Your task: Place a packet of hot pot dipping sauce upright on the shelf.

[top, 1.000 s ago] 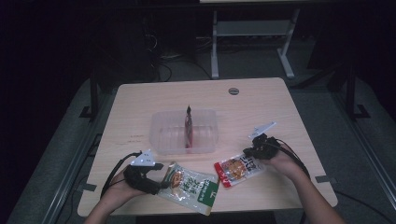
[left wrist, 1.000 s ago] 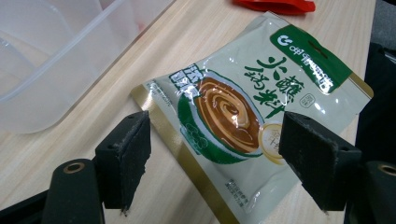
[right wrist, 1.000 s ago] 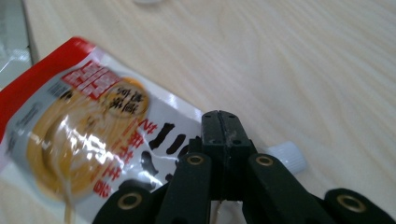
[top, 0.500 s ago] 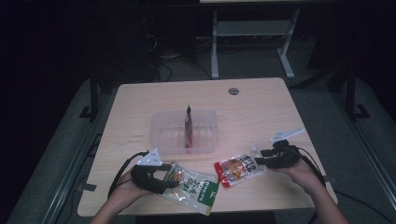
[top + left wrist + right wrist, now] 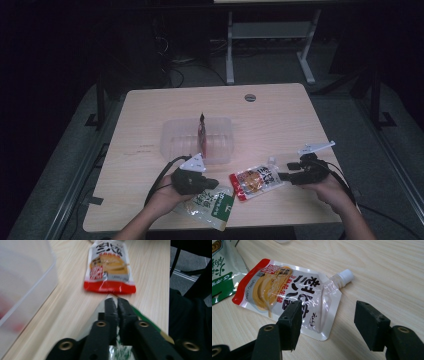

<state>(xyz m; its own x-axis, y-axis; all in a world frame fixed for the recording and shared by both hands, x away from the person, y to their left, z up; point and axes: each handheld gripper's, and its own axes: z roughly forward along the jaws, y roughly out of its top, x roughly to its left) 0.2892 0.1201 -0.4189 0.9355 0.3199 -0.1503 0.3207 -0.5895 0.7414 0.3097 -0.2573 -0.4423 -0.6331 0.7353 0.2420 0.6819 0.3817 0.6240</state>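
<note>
Two pouches lie at the near edge of the table in the high view: a green pouch under the left gripper and a red pouch just left of the right gripper. Beyond them sits a clear tub with one packet standing on edge inside. The step in hand looks like loading pouches into that tub: the left has taken its grip, the right has let go. Next the green pouch needs lifting and carrying forward over the tub's near wall.

The left gripper view settles the grip: the left gripper's jaws, having just been closing, are pressed together on the green pouch's edge, with the red pouch flat on the wood ahead and the tub's wall at the left.

The right gripper view shows the jaws spread, having just been opening, nothing pressed between them; the red pouch lies beyond, its white cap pointing away, a detail too small from above.
</note>
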